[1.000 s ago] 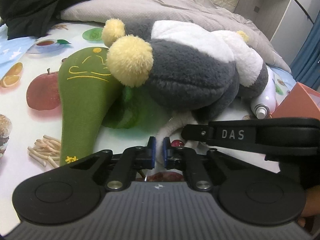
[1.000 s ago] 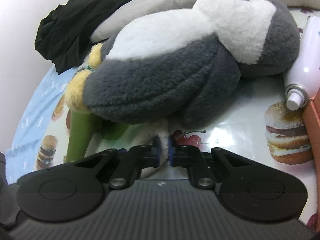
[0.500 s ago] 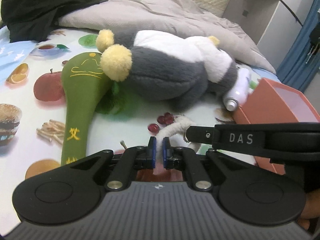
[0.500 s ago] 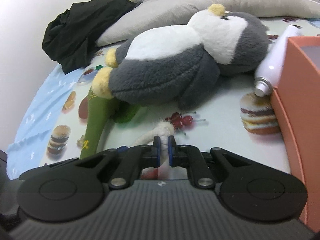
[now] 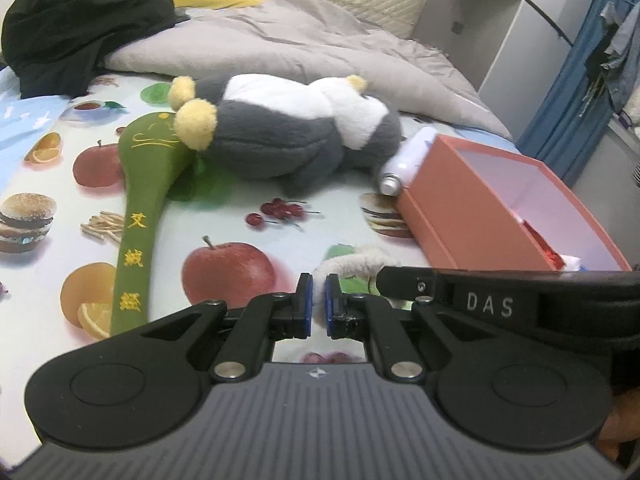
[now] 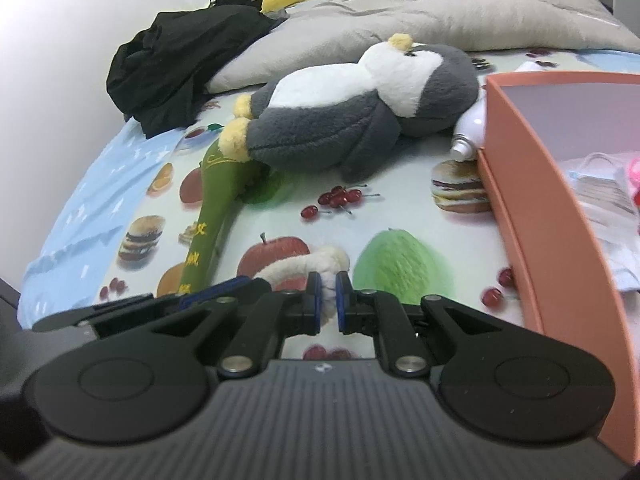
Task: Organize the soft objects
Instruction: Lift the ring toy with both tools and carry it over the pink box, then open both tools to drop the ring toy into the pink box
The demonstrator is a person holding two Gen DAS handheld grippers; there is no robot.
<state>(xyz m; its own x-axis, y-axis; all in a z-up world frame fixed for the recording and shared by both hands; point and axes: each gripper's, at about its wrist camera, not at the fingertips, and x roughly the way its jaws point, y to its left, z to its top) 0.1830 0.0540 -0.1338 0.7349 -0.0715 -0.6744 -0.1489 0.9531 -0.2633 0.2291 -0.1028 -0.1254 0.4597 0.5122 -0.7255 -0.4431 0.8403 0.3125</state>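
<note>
1. One fluffy white loop [image 5: 352,260] spans between the two claws; its long axis runs side to side, just above the bed sheet [image 5: 240,208].
2. Left claw [image 5: 314,305]: clamped on one end of the loop.
3. Right claw [image 6: 325,302]: clamped on the other end.
4. One plush penguin [image 6: 360,116] lies on its side, head toward the one orange box [image 6: 532,184].
5. One green mallet [image 5: 140,200] lies handle toward the camera.

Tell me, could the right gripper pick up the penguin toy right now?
Probably not yet. The right gripper is already shut on a fluffy white loop, which the left gripper pinches too. The bed between it and the penguin toy looks free, but it would need to let go first.
</note>
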